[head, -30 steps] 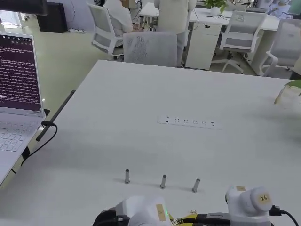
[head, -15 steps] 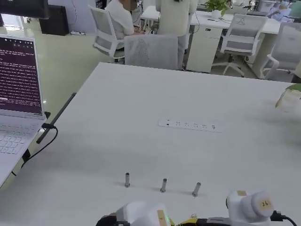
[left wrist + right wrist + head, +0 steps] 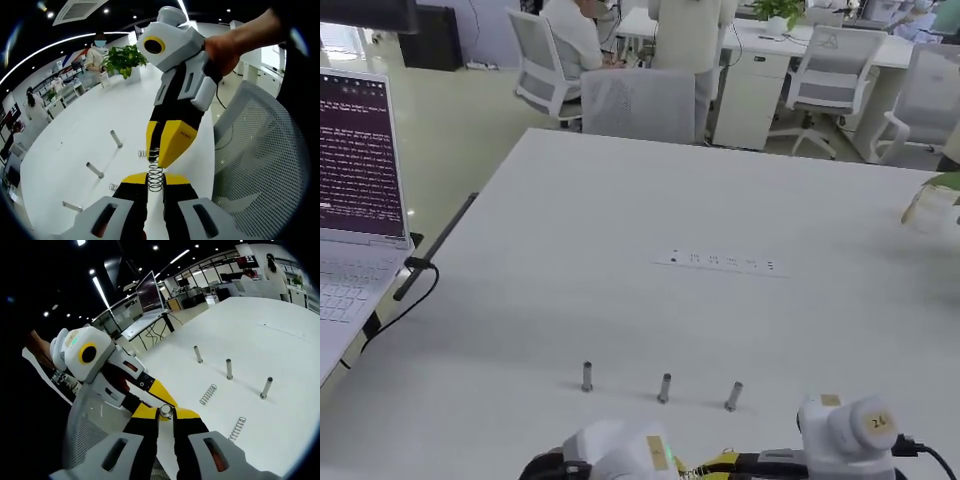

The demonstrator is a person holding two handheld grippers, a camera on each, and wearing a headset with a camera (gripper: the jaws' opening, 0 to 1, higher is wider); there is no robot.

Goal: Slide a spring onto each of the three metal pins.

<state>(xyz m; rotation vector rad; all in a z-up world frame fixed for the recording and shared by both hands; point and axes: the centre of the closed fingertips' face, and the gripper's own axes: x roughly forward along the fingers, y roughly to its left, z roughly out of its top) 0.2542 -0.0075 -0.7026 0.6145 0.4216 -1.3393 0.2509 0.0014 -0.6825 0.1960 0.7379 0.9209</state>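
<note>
In the left gripper view, the left gripper [image 3: 155, 179] has its jaws clenched on the lower coils of a spring [image 3: 156, 172]. The right gripper [image 3: 159, 157] reaches in from above and pinches the upper end, so the spring appears to be held from both sides. If the grippers pull apart or twist against each other, the coil could stretch, kink or pop free. The three pins [image 3: 94, 170] stand bare on the table [image 3: 75, 130] off to the left. In the right gripper view, the spring's open end faces the camera between the right jaws, which grasp it. Two loose springs [image 3: 208, 394] lie flat on the table just short of the pins, where a low sweep could knock them into a roll. A jaw gripping too near the spring's mouth would block the pin from entering. In the head view, the pins stand upright in a row near the table's front edge, with both grippers low and just short of them. The pins look slim, so a tilted approach could miss one or knock it over.
</note>
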